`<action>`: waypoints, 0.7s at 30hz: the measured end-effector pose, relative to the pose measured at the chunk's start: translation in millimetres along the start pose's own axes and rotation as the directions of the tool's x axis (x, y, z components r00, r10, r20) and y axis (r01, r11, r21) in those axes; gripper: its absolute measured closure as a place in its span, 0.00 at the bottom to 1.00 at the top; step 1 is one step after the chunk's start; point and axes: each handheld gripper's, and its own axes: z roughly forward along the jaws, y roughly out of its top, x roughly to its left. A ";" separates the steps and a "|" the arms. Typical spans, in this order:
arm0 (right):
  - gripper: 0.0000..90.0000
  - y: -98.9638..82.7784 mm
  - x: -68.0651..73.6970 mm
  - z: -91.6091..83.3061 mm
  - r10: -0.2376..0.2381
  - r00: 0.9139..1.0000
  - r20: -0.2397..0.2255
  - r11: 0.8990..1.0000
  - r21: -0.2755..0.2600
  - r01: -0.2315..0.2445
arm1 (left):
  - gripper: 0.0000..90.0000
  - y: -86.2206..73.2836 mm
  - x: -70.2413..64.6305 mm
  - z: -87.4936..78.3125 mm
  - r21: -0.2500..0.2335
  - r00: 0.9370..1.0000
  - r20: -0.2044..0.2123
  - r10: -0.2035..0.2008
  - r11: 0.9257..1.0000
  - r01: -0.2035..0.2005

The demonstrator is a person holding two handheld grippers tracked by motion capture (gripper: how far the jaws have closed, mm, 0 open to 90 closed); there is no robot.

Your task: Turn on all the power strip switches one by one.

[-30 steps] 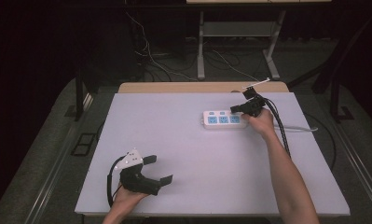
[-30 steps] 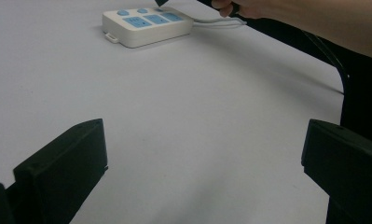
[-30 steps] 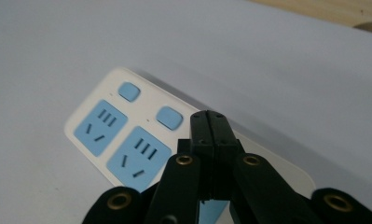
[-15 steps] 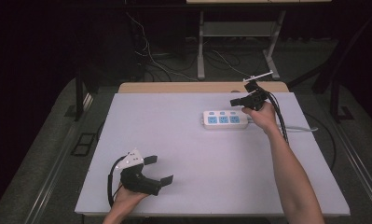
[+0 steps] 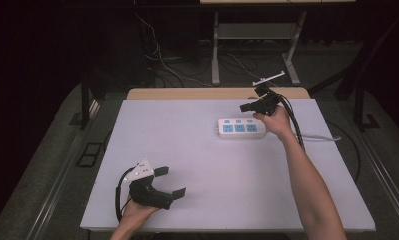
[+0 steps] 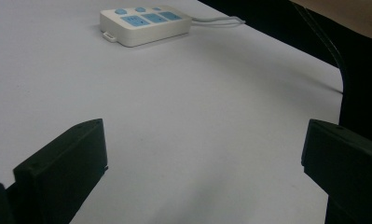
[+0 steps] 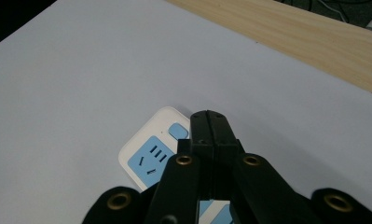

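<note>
A white power strip (image 5: 240, 128) with blue sockets lies near the table's (image 5: 212, 165) far right corner. The right gripper (image 5: 249, 106) hovers above it, jaws pressed together. The left gripper (image 5: 170, 181), jaws spread wide, rests near the near left corner.

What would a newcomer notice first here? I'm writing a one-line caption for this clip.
The white power strip with blue sockets stands out, alone on the far right part of the pale table. The right gripper hangs just above its right end, jaws pressed together. The left gripper sits at the near left edge, jaws spread wide and holding nothing.
</note>
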 end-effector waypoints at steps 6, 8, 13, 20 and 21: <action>1.00 -2.1 0.2 10.3 0.002 1.000 -0.010 1.000 0.018 -0.002 | 0.00 -0.1 0.5 -0.1 0.002 1.000 -0.001 -0.001 1.000 0.001; 1.00 -2.6 -0.2 12.9 0.002 1.000 -0.009 1.000 0.020 -0.002 | 0.00 -0.1 0.7 -0.3 0.002 1.000 -0.003 -0.002 1.000 0.002; 1.00 -4.9 -2.7 19.1 0.016 1.000 -0.009 0.999 0.029 -0.015 | 0.00 -0.2 0.8 -0.5 0.002 1.000 -0.004 -0.001 1.000 0.001; 1.00 -8.0 -5.2 26.4 0.045 0.999 -0.019 0.998 0.036 -0.044 | 0.00 -0.1 0.6 -0.8 0.002 1.000 -0.002 0.005 1.000 -0.005; 1.00 -8.1 -4.9 27.1 0.043 0.999 -0.017 0.998 0.039 -0.042 | 0.00 -0.1 0.7 -0.8 0.003 1.000 -0.002 0.004 1.000 -0.004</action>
